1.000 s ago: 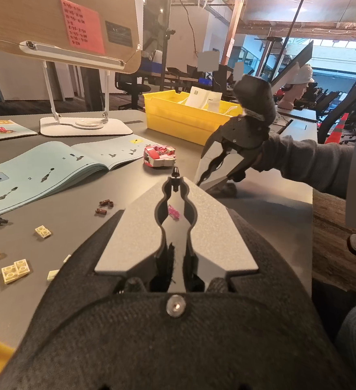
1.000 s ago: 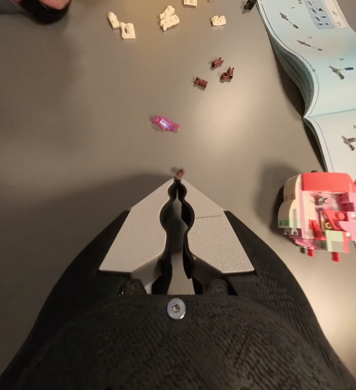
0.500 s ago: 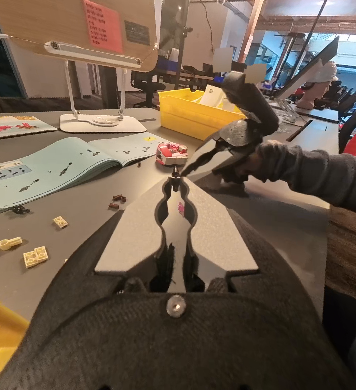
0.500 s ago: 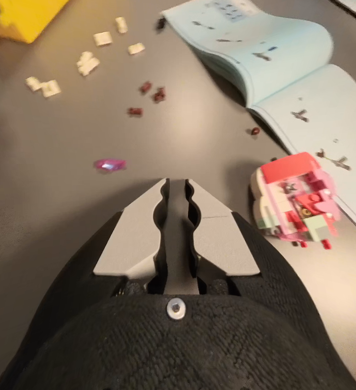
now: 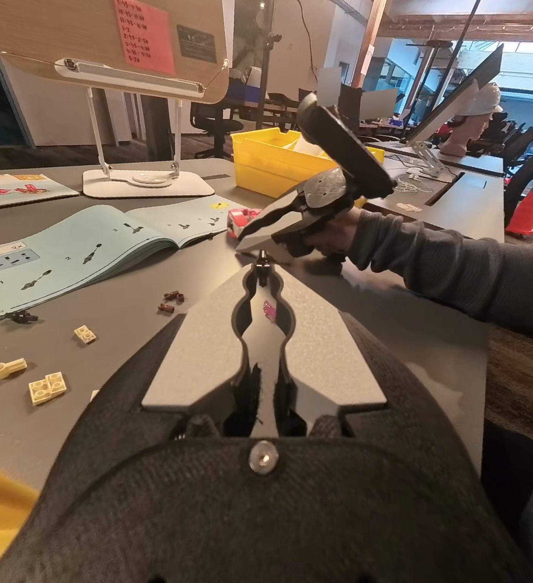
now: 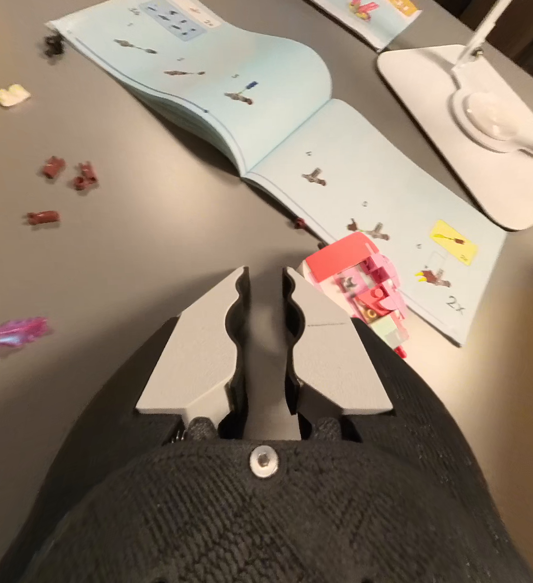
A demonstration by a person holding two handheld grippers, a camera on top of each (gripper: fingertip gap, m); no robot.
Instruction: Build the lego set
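Left wrist view, listed left to right. Cream bricks (image 5: 48,387) and a cream ring piece (image 5: 7,368) lie at the near left on the grey table (image 5: 117,315). A black pin (image 5: 21,316) sits at the corner of the open pale-blue booklet (image 5: 85,239). Small brown pieces (image 5: 173,296) lie between booklet and tongs. The left gripper (image 5: 262,271) is clenched on a small black peg (image 5: 262,263), which stands upright, its long axis in line with the fingers and its tip pointing away from the camera. A pink translucent piece (image 5: 270,310) shows on the table through the gap behind the fingertips (not held). The right gripper (image 5: 243,243) comes in from the right, tips just beyond and above the peg, near but apart. A yellow bin (image 5: 268,164) stands behind.

Right wrist view, same order. The pink translucent piece (image 6: 12,332) lies well off to the left, and the brown pieces (image 6: 69,176) are farther up. The right gripper (image 6: 265,274) is released, its jaws parted with only bare table between them. A red-and-pink brick model (image 6: 360,284) sits just beside the right fingertip (image 6: 293,277), on the booklet's (image 6: 338,176) edge (contact cannot be told through the blur). A white stand base (image 6: 467,132) is at the far right.
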